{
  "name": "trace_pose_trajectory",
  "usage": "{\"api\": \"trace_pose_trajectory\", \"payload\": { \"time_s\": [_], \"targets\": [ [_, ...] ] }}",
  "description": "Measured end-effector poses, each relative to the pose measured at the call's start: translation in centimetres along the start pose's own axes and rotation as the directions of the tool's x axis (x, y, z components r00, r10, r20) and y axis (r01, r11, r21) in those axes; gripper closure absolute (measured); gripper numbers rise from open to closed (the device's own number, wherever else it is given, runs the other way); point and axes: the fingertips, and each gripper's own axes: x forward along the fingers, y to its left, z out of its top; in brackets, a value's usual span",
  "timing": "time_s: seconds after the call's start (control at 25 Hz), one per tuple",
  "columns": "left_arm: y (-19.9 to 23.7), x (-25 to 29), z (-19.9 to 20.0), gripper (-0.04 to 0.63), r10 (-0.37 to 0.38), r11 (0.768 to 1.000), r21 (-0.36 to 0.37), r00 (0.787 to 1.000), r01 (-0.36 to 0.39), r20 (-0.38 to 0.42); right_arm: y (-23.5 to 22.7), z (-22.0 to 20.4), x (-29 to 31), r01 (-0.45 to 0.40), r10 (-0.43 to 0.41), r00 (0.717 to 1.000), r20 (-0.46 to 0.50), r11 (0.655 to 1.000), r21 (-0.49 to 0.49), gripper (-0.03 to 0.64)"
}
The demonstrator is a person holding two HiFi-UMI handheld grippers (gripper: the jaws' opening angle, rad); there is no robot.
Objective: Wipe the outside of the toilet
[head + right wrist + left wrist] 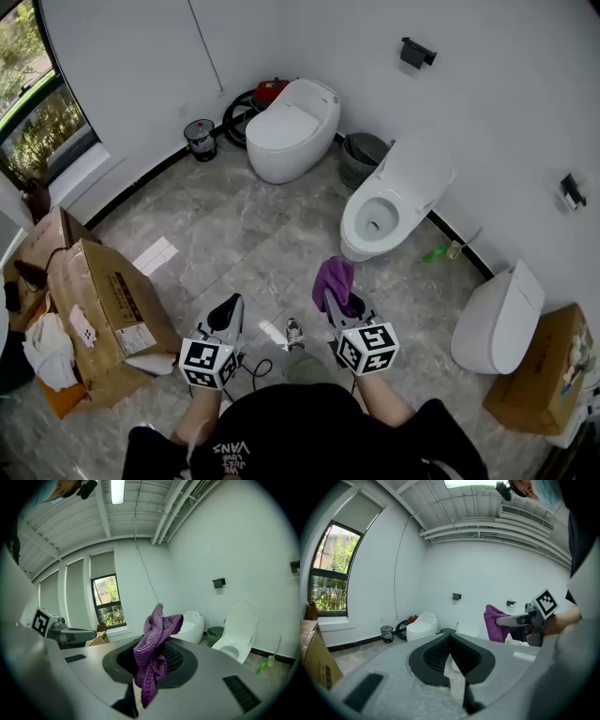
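Observation:
An open white toilet (386,208) with its lid raised stands against the right wall; in the right gripper view the same toilet (238,637) is at the right. My right gripper (334,298) is shut on a purple cloth (335,281), a short way in front of the bowl. The purple cloth (153,651) hangs crumpled from the jaws. My left gripper (225,312) is held lower left, shut and empty, pointing at the floor. From the left gripper view the purple cloth (496,623) shows at the right.
A closed white toilet (291,127) stands at the back with a red vacuum (269,90) and small bin (200,139). A green basket (361,157) sits between toilets. A third toilet (499,319) is at the right. Cardboard boxes (98,314) lie left, another box (542,370) right. A green bottle (435,252) lies on the floor.

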Motion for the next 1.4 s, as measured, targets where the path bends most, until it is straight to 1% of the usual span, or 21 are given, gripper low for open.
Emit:
{"api": "trace_pose_trajectory", "payload": {
  "time_s": [0.08,0.2,0.36,0.52,0.68,0.92,1.04,1.12,1.28,1.4],
  "targets": [
    [1.6,2.7,1.3,0.594,0.017,1.000,-0.004,1.000,-0.017,0.003,-1.6,1.3,3.1,-0.010,0.010,1.000,-0.009,1.000,-0.017,0.551],
    [3.2,6.8,3.6,0.594,0.018,1.000,0.019,1.000,-0.018,0.011,-4.2,3.4,7.4,-0.030,0.029,0.999,-0.018,0.999,-0.042,0.551],
    [5.5,11.5,5.3,0.594,0.036,0.999,0.019,0.999,-0.036,0.017,-7.1,5.4,12.7,-0.059,0.057,0.998,-0.023,0.997,-0.047,0.551],
    [8.2,15.3,6.9,0.594,0.058,0.998,0.024,0.998,-0.058,0.023,-8.7,7.0,17.2,-0.083,0.081,0.996,-0.030,0.995,-0.050,0.551],
    [11.2,17.8,7.7,0.594,0.062,0.998,0.018,0.998,-0.062,0.016,-8.9,7.3,20.8,-0.087,0.085,0.995,-0.045,0.995,-0.046,0.551],
    [16.9,22.1,8.4,0.594,0.014,1.000,0.006,1.000,-0.014,-0.009,-8.5,7.8,27.1,-0.039,0.037,0.997,-0.067,0.999,-0.034,0.551],
    [20.1,23.8,9.6,0.594,-0.028,0.999,0.022,0.999,0.028,-0.024,-8.0,8.4,30.5,-0.005,0.003,0.997,-0.074,1.000,-0.030,0.551],
    [22.7,24.9,10.1,0.594,-0.055,0.998,0.032,0.998,0.056,-0.035,-7.5,8.8,33.0,0.021,-0.023,0.997,-0.073,0.999,-0.025,0.551],
    [27.7,27.0,10.9,0.594,-0.104,0.994,0.038,0.994,0.105,-0.041,-6.7,9.5,37.7,0.085,-0.085,0.996,-0.041,0.996,-0.003,0.551],
    [30.5,28.9,11.1,0.594,-0.150,0.987,0.049,0.987,0.153,-0.050,-7.0,9.5,40.9,0.138,-0.138,0.990,-0.039,0.990,0.006,0.549]
  ]
}}
